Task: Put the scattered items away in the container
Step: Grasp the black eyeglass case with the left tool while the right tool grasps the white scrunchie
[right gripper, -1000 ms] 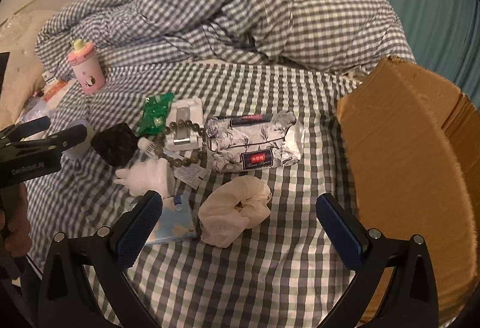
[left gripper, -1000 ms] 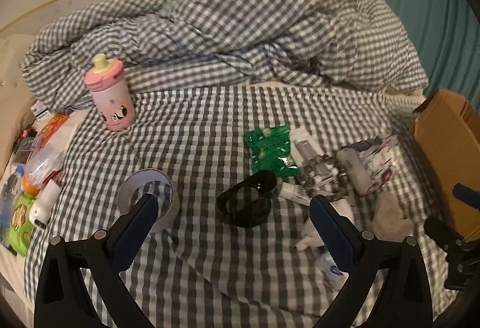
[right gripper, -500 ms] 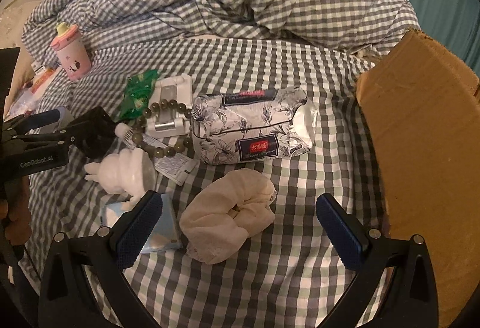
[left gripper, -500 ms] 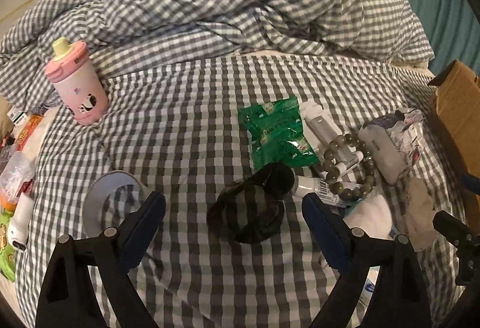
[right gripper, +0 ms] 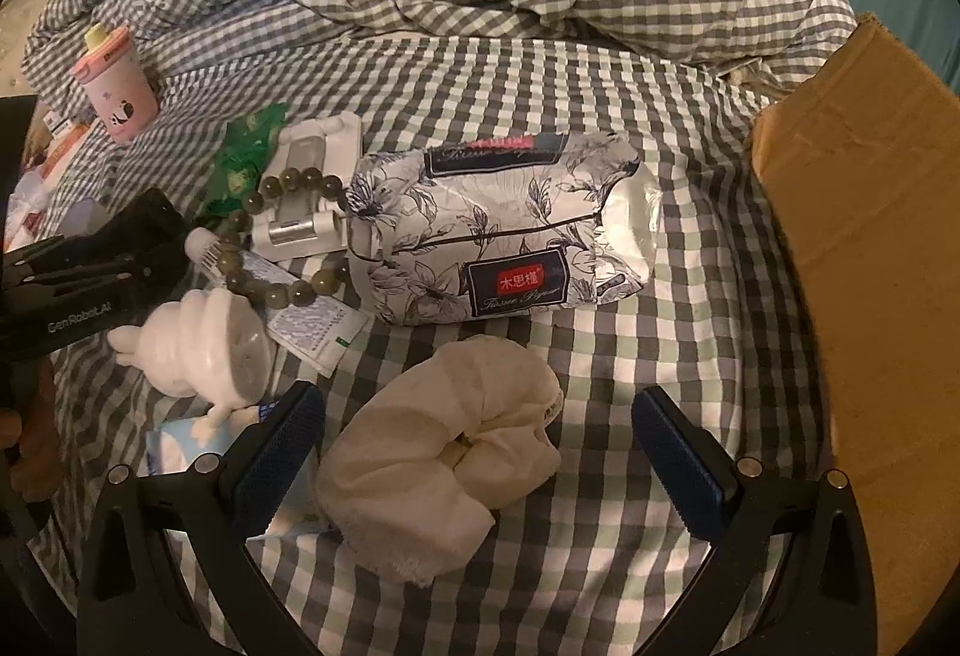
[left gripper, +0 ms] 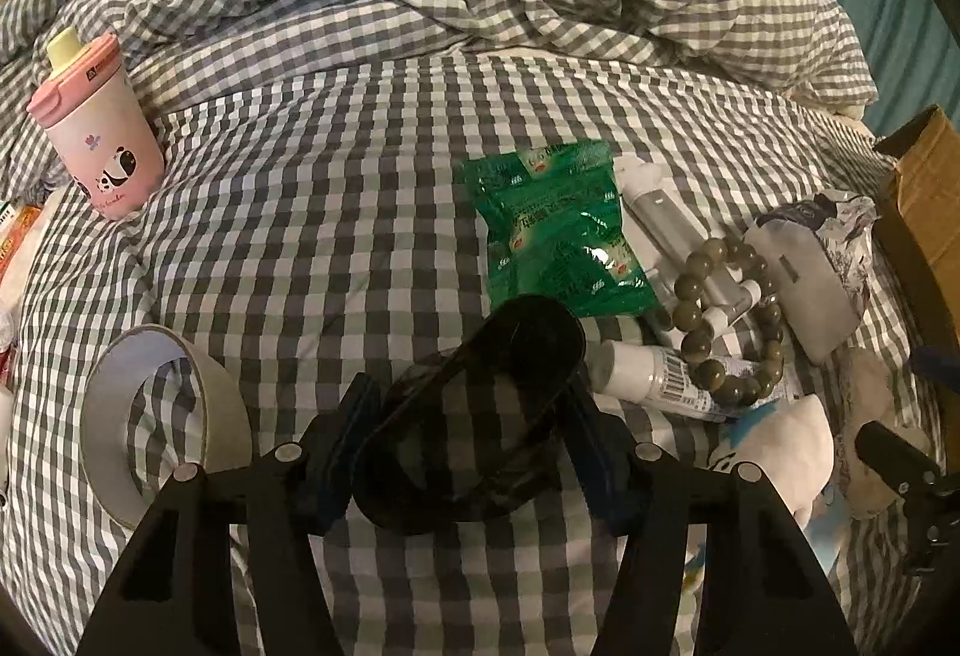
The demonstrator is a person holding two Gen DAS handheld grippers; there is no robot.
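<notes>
Left wrist view: our left gripper [left gripper: 465, 437] pinches the black sunglasses [left gripper: 474, 416]. Our right gripper [right gripper: 477, 452], spread wide, straddles the cream scrunchie [right gripper: 444, 452] beside the cardboard box [right gripper: 870, 236].

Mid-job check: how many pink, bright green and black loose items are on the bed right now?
Pink: 1, the sippy cup
Bright green: 1, the snack packet
Black: 1, the sunglasses, between the fingers of the left hand-held gripper
Total: 3
</notes>
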